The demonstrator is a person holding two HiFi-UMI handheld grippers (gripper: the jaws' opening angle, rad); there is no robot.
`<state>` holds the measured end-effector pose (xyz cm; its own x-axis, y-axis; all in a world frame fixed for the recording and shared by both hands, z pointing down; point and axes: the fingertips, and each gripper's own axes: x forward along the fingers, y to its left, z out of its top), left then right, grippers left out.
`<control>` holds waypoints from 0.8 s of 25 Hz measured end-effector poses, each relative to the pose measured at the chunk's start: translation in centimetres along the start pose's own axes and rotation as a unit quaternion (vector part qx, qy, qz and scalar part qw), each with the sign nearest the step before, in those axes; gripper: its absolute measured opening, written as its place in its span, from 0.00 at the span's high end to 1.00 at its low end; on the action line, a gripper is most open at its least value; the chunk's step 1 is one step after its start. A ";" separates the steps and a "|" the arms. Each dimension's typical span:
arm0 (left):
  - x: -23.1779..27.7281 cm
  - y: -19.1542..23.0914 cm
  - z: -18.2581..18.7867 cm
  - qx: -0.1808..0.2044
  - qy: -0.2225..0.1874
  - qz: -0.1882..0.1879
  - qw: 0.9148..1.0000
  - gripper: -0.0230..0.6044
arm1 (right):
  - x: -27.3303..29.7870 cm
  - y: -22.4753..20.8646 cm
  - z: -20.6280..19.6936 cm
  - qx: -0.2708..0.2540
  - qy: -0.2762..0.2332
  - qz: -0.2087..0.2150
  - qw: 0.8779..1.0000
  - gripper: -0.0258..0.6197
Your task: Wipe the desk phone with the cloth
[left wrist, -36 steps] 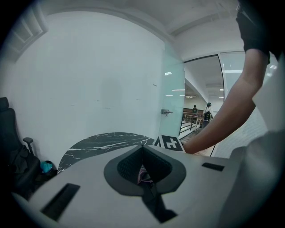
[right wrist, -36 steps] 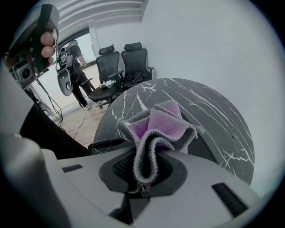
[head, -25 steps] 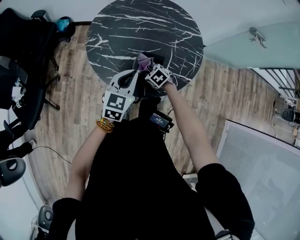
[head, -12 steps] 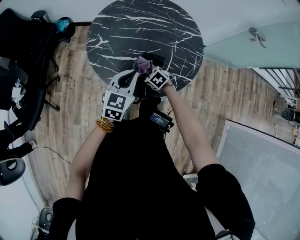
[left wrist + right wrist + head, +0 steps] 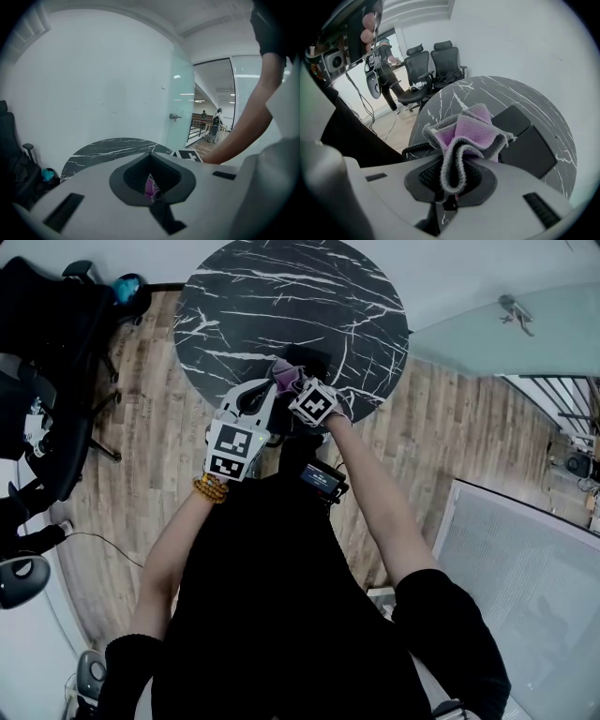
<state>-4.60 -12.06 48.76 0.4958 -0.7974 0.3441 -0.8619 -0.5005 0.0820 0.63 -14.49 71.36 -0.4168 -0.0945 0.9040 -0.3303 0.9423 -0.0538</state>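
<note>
Purple cloth (image 5: 471,129) sits pinched in our right gripper's (image 5: 453,177) jaws, with the desk phone (image 5: 525,140) at 2 o'clock from them. We should rub it softly and slowly. Our left gripper's (image 5: 151,157) jaws are closed and empty.

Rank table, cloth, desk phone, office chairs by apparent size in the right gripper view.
1. Table.
2-3. Cloth and desk phone: they look alike; the cloth is nearest the camera, clamped in the right tool, so unranked.
4. Office chairs, far off.

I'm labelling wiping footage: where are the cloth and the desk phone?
cloth (image 5: 471,129): right gripper view, pink middle fold.
desk phone (image 5: 529,152): right gripper view, black top face.
</note>
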 end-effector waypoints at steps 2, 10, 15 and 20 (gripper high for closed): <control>0.0 0.0 0.0 0.000 0.000 0.000 1.000 0.94 | 0.1 0.5 0.0 -0.001 -0.002 0.007 1.000 0.88; 0.0 0.0 -0.3 -0.002 0.005 -0.001 1.000 0.94 | 0.3 1.9 -0.6 -0.005 0.016 0.028 0.999 0.88; 0.1 0.0 -0.6 -0.003 0.009 0.000 1.000 0.94 | 0.8 2.6 -0.9 -0.002 0.015 0.033 0.999 0.88; 0.1 -0.1 -0.6 -0.004 0.011 0.000 1.000 0.94 | 1.0 3.8 -1.3 -0.010 0.020 0.043 0.999 0.88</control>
<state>-4.58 -11.90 49.31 0.4928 -0.7904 0.3638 -0.8632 -0.4968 0.0900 0.06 -10.63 72.62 -0.4083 0.0007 0.9129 -0.2780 0.9524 -0.1250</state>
